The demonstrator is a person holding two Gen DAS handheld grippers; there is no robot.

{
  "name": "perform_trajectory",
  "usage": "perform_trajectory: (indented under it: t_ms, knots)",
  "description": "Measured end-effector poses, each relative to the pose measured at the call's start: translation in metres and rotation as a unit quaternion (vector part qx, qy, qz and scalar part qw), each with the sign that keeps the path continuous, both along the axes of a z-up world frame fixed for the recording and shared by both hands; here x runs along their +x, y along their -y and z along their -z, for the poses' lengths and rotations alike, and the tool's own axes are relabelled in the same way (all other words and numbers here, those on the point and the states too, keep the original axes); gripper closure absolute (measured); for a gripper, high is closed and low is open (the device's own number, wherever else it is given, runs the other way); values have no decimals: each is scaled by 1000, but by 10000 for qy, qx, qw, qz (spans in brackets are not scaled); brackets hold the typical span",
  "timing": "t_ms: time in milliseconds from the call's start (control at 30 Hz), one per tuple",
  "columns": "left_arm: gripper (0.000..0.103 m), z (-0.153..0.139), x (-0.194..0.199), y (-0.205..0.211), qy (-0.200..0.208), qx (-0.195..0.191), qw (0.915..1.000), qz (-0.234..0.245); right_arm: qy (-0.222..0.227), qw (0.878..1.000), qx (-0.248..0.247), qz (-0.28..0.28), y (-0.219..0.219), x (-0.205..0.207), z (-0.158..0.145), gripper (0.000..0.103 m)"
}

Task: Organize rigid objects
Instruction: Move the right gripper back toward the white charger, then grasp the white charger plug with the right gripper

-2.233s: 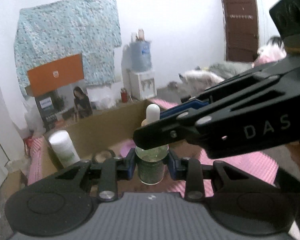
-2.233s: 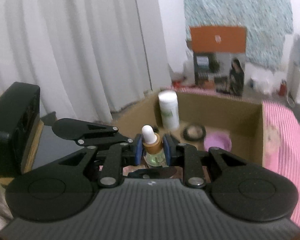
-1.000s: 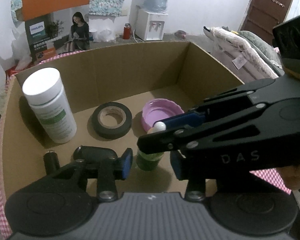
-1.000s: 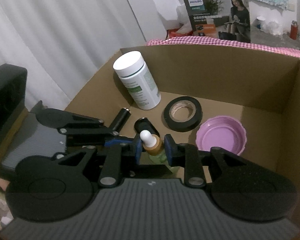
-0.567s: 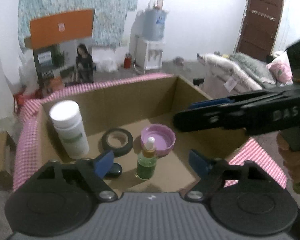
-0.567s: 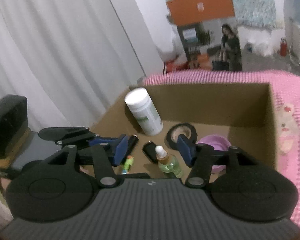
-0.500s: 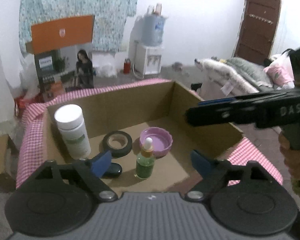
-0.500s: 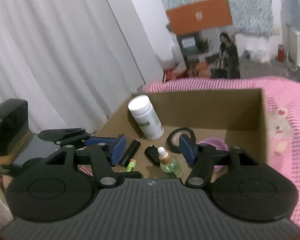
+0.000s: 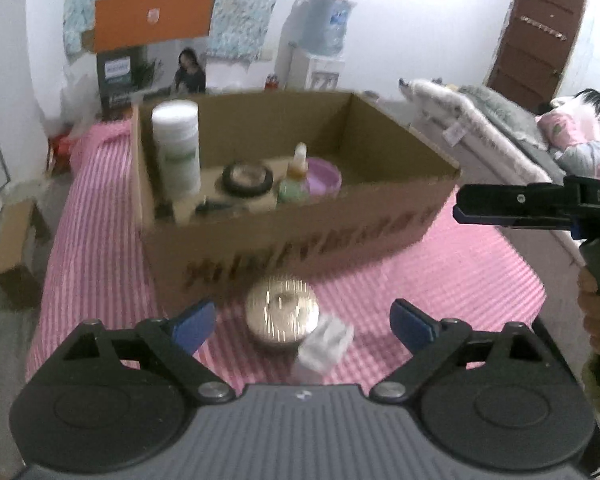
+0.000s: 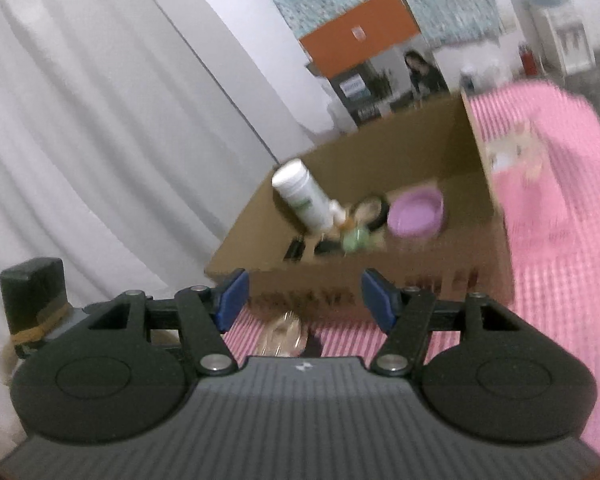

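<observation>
- Left gripper (image 9: 300, 320) jaws opening, wide and empty, above a round metal tin (image 9: 282, 314) on the pink cloth (image 9: 460, 272);
- right gripper (image 10: 302, 294) spread, empty;
- dropper bottle (image 9: 294, 180) upright inside the cardboard box (image 9: 300, 240), clear of its walls.

Dropper bottle (image 9: 293, 184), earlier clamped by both, now stands free in cardboard box (image 9: 300, 236), frame centre. Left hand-held gripper (image 9: 302, 322) jaws opening, pulled back outside box, over gold tin (image 9: 282, 314). Right hand-held gripper (image 10: 302, 294) also withdrawn, open, empty
</observation>
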State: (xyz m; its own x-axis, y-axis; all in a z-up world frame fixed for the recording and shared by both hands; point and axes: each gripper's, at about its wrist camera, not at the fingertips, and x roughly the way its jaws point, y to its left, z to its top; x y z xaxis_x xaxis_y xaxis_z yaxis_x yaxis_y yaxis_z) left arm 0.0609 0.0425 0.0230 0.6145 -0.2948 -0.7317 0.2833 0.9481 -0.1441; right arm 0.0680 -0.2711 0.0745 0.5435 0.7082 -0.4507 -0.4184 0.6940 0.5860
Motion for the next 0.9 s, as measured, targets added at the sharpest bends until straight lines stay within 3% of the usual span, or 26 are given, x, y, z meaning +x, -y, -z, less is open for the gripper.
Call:
perform_trajectory:
  t_ms: [100, 267, 533, 800, 900]
  knots:
    - [8, 21, -8, 5, -236, 92, 9997, -35, -285, 9995, 163, 23, -6, -6, 23, 41]
    - [11, 47, -12, 19, -238, 300, 9992, -64, -687, 9975, 126, -106, -30, -4, 54, 46]
    - [35, 67, -5, 38, -8, 761, 9971, -9, -1019, 9935, 139, -494, -68, 4, 83, 58]
    - [59, 76, -2, 44, 62, 799, 9968, 43, -977, 9925, -139, -728, -94, 8, 90, 67]
    - [60, 76, -4, 48, 82, 731, 9972, 95, -1000, 9918, -99, -791, -95, 9, 92, 71]
